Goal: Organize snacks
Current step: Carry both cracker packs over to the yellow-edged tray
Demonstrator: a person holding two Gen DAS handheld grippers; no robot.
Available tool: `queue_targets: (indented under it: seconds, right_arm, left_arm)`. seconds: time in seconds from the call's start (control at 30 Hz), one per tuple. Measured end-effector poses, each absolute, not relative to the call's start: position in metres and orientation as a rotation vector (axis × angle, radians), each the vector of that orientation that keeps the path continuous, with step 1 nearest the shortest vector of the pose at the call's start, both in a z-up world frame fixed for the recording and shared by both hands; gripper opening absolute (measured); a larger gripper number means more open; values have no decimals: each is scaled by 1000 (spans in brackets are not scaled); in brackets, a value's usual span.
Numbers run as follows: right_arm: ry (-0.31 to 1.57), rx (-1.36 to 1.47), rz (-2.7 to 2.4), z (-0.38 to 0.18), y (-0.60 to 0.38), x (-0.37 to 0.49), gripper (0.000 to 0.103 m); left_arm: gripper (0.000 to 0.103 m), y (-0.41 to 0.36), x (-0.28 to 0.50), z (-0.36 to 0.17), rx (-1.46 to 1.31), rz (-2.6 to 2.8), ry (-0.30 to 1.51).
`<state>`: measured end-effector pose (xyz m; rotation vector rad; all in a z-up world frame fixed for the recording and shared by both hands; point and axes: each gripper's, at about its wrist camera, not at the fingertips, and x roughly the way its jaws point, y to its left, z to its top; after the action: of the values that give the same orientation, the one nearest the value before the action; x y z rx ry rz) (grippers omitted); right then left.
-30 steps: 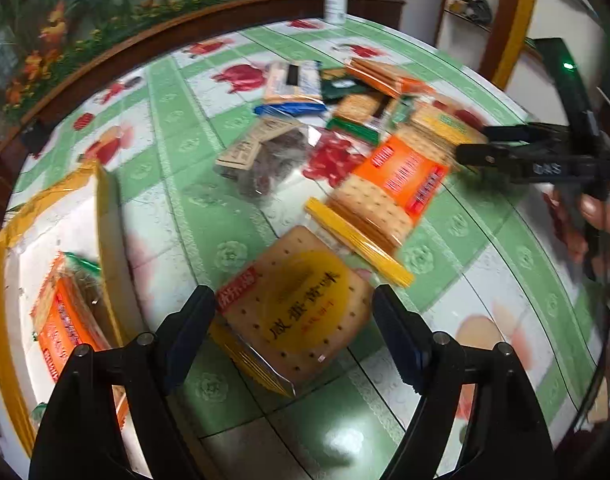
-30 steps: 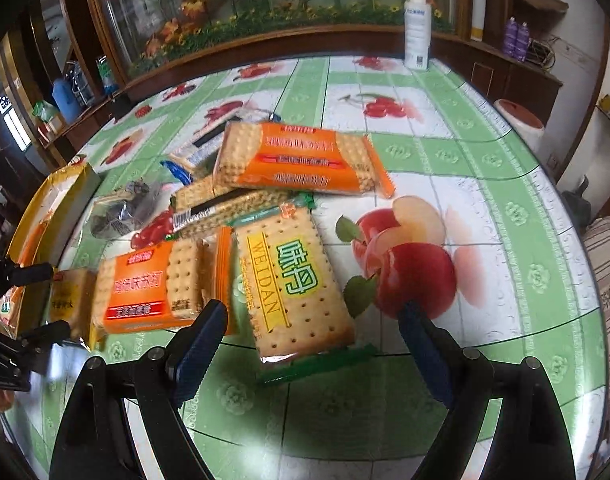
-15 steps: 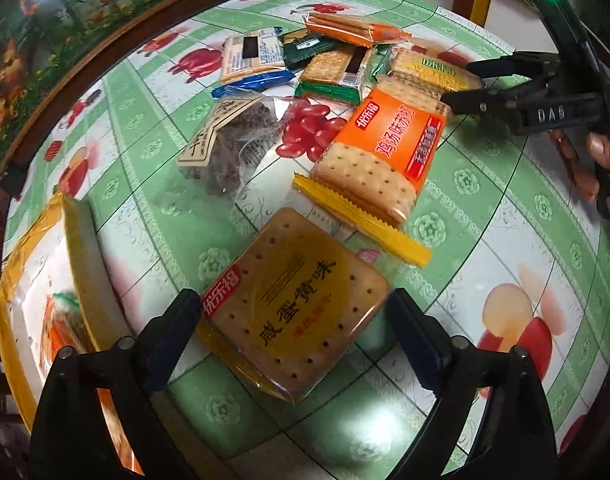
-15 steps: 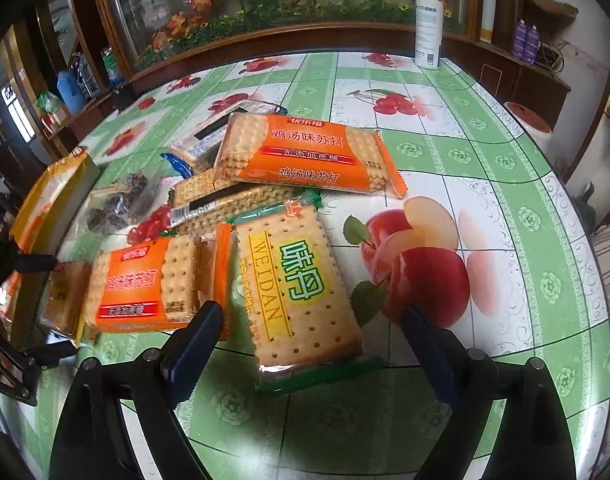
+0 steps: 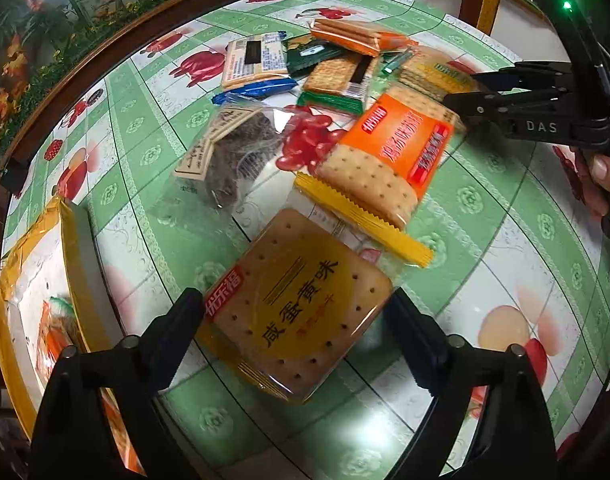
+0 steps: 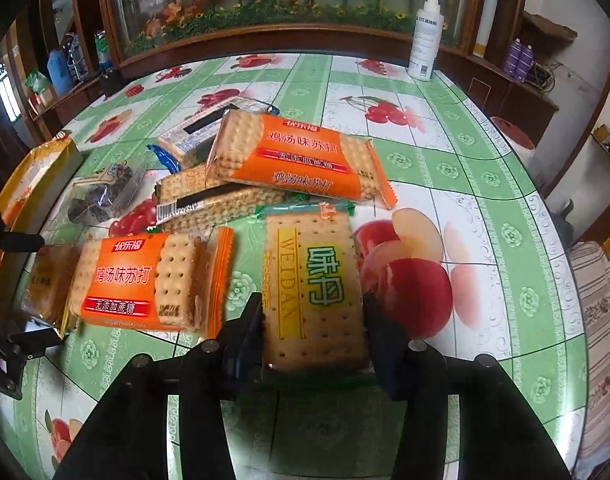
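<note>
A pile of cracker packs lies on the green fruit-print table. My left gripper (image 5: pixel 297 316) has its jaws around a yellow egg-yolk cracker pack (image 5: pixel 297 304), both pads touching its sides. My right gripper (image 6: pixel 313 320) is shut on the green-and-yellow WEIDAN cracker pack (image 6: pixel 313 280); it also shows in the left wrist view (image 5: pixel 461 100). An orange soda-cracker pack (image 5: pixel 385 160) lies between the two, also in the right wrist view (image 6: pixel 145 280). A yellow box (image 5: pixel 29 280) with an orange pack inside sits at the left.
Another orange pack (image 6: pixel 297 156) tops the pile, over a barcode cracker pack (image 6: pixel 209 200), a blue-edged pack (image 5: pixel 257 60) and a clear bag of dark snacks (image 5: pixel 233 152). A white spray bottle (image 6: pixel 425 40) stands at the table's far edge.
My right gripper has moved forward and closed on the WEIDAN pack. My left gripper has advanced and narrowed around the yellow pack.
</note>
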<state>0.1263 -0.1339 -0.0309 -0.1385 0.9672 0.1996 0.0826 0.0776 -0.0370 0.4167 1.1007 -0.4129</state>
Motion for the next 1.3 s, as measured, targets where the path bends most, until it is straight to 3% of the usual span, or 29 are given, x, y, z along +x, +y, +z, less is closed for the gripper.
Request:
queue_targets:
  seconds: [0.57,1.3]
  right_arm:
    - [882,1,259,1,-146,86,49]
    - [815,-26,430,40,-78,34,49]
  left_arm:
    - [87,88,41,-23,180,-334,1059]
    - [87,142,-9,30,8,-124,896]
